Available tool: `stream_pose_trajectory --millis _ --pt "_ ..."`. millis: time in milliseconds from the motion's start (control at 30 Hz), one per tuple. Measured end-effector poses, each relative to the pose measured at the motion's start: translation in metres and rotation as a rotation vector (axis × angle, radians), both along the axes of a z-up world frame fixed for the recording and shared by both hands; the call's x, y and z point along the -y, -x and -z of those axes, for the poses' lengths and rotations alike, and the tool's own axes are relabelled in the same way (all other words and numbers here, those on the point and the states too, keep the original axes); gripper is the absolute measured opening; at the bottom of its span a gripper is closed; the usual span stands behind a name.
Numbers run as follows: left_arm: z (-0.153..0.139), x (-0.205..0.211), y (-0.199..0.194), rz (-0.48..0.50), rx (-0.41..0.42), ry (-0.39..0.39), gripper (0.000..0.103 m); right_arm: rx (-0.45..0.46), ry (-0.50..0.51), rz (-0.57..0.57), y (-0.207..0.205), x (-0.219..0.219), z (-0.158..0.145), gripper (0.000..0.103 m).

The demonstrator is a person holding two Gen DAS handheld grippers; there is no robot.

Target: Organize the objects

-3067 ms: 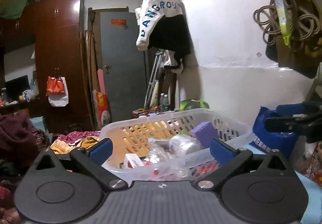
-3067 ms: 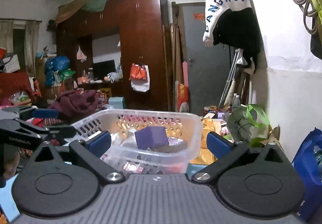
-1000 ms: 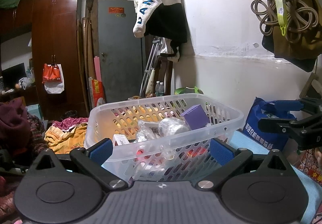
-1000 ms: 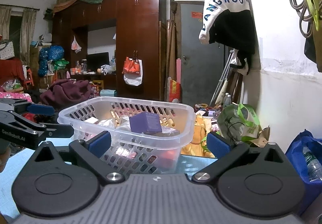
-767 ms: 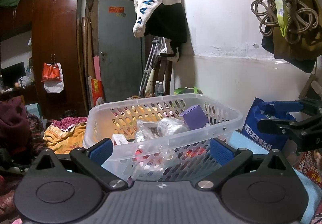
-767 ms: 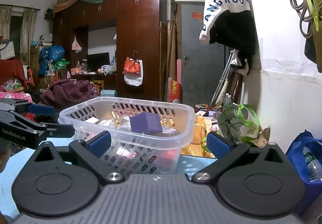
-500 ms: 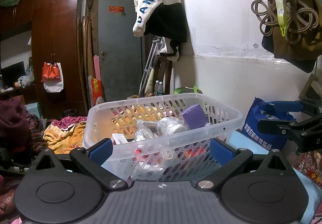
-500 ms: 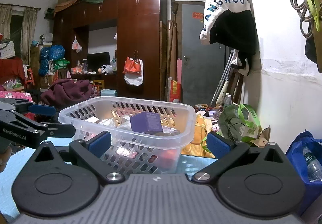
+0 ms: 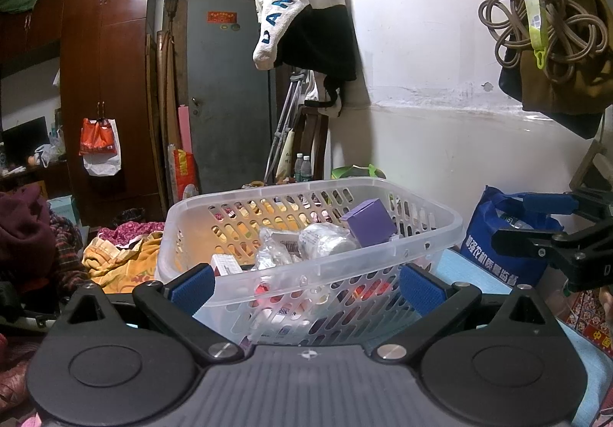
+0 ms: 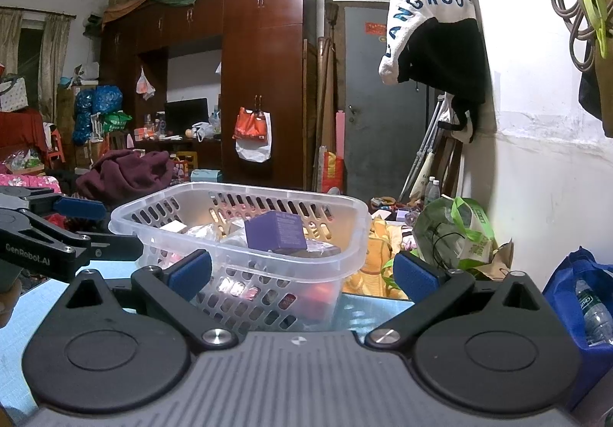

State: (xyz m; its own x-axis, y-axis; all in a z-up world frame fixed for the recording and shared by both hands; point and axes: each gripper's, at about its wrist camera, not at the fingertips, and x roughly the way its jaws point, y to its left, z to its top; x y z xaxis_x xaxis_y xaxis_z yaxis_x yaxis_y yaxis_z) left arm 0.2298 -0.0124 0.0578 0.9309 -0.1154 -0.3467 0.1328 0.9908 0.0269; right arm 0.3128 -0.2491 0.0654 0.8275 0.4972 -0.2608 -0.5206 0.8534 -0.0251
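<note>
Basket [image 9: 306,266] at 12 o'clock, already holding purple box [image 9: 369,222], wrapped packets. Left gripper [image 9: 306,281], right gripper [image 10: 300,270]: fingers spread, empty. Sorting apparently near done; nothing loose visible on blue table [image 10: 364,312].

Two matching black hand-held tools. Left gripper [image 9: 305,284]: grey ribbed body, two round black discs, silver pivot screws, angled black arms ending in blue ribbed pads [image 9: 191,287]. Right gripper [image 10: 302,273]: same build, same blue pads [image 10: 414,273]. White "GenRobot.AI" lettering along the left one's side in the right wrist view.
</note>
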Motion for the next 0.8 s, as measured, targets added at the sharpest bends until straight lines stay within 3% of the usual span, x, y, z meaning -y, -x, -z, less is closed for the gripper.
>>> stream_pose_trajectory --millis 800 --pt "0.0051 0.0063 -0.0029 0.005 0.000 0.006 0.103 -0.004 0.003 0.001 -0.0005 0.0012 0.0013 0.103"
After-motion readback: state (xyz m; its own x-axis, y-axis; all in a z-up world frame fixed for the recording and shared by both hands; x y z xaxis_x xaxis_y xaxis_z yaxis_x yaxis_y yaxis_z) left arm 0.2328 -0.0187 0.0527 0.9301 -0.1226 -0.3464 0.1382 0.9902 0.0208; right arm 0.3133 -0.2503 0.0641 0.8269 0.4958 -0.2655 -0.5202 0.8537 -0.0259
